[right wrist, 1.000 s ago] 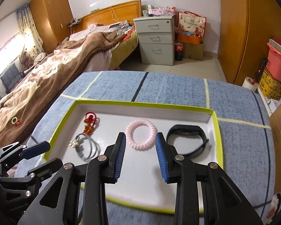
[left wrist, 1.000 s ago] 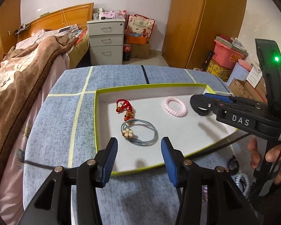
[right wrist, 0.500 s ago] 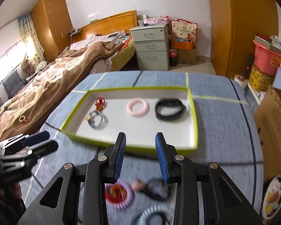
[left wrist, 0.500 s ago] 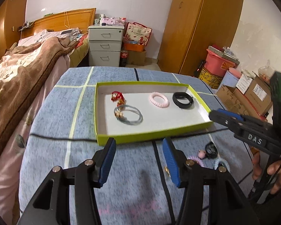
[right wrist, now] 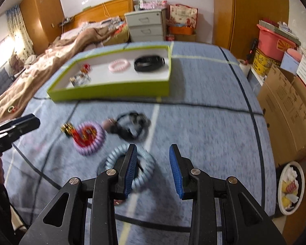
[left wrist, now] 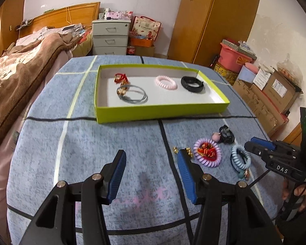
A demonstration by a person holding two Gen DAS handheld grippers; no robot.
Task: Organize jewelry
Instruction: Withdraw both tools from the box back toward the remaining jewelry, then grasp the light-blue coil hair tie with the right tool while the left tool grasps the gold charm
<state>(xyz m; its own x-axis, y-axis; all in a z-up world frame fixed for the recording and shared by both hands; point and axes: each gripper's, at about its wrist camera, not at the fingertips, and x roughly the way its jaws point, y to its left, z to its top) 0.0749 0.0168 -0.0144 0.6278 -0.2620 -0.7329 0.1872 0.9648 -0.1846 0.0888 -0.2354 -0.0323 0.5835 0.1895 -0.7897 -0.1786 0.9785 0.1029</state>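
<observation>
A green-walled tray [left wrist: 161, 110] [right wrist: 112, 90] on the blue cloth holds a red charm [left wrist: 121, 77], a grey ring with beads [left wrist: 132, 96], a pink coil [left wrist: 165, 82] [right wrist: 119, 66] and a black band [left wrist: 192, 84] [right wrist: 149, 62]. Loose on the cloth nearer me lie a purple coil with a red charm [left wrist: 207, 153] [right wrist: 89, 137], a black tie with a pink bead [left wrist: 224, 136] [right wrist: 129, 127] and a light-blue coil [left wrist: 240, 160] [right wrist: 143, 168]. My left gripper [left wrist: 151, 164] is open and empty. My right gripper [right wrist: 153, 158] is open and empty, its left finger over the light-blue coil.
A bed [left wrist: 20, 71] lies to the left, a grey drawer unit [left wrist: 110, 36] and wardrobe [left wrist: 214, 20] behind. Cardboard boxes [right wrist: 285, 102] stand at the right, and a plate of snacks [right wrist: 290, 187] sits low on the right.
Both grippers have pulled back from the tray toward the near side of the cloth. The loose pieces near me have come into view. The right gripper now hovers by the light-blue coil.
</observation>
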